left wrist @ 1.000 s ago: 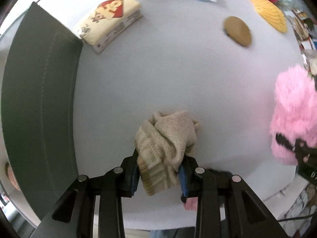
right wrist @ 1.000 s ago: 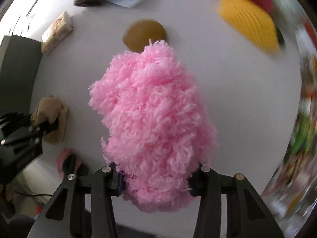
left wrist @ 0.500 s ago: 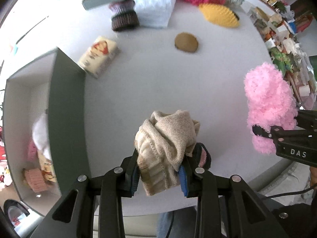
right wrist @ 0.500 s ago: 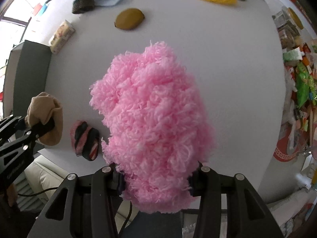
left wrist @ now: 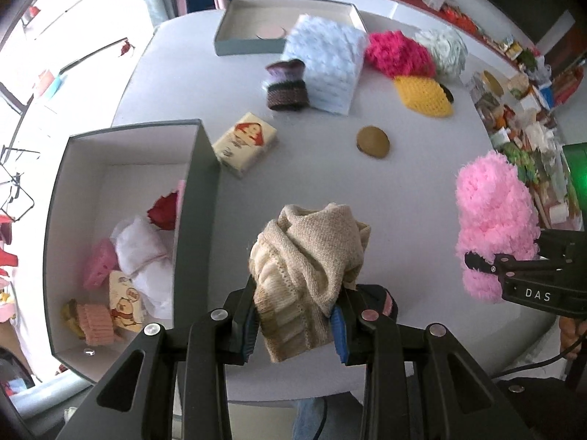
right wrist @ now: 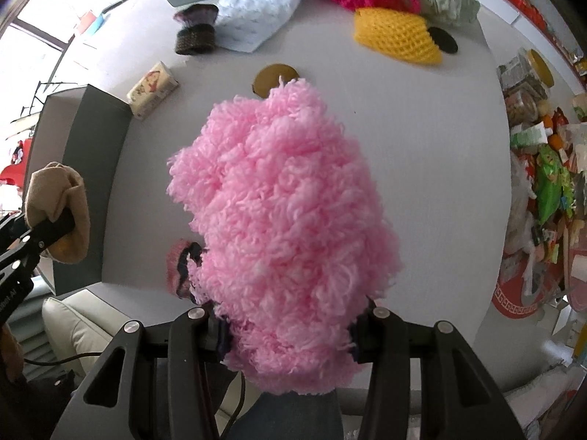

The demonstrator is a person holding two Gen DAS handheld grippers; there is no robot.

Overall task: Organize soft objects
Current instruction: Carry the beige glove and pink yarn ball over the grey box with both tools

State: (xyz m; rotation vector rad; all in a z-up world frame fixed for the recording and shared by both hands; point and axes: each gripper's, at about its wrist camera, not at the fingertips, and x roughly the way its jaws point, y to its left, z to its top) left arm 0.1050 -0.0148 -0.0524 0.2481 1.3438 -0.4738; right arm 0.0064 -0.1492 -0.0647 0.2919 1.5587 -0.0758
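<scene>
Beige knit bundle point(left wrist: 312, 256) is clamped between the narrowed jaws of the left gripper point(left wrist: 295, 324), raised over the desk point(left wrist: 312, 168) beside the grey box point(left wrist: 196, 198). Right gripper point(right wrist: 290, 330) is closed on the pink fluffy yarn point(right wrist: 282, 220), likewise raised.

I count two grey boxes point(left wrist: 198, 198) point(left wrist: 256, 46), two tissue packs point(left wrist: 245, 143) point(left wrist: 124, 306), one yellow knit point(left wrist: 422, 95).
</scene>
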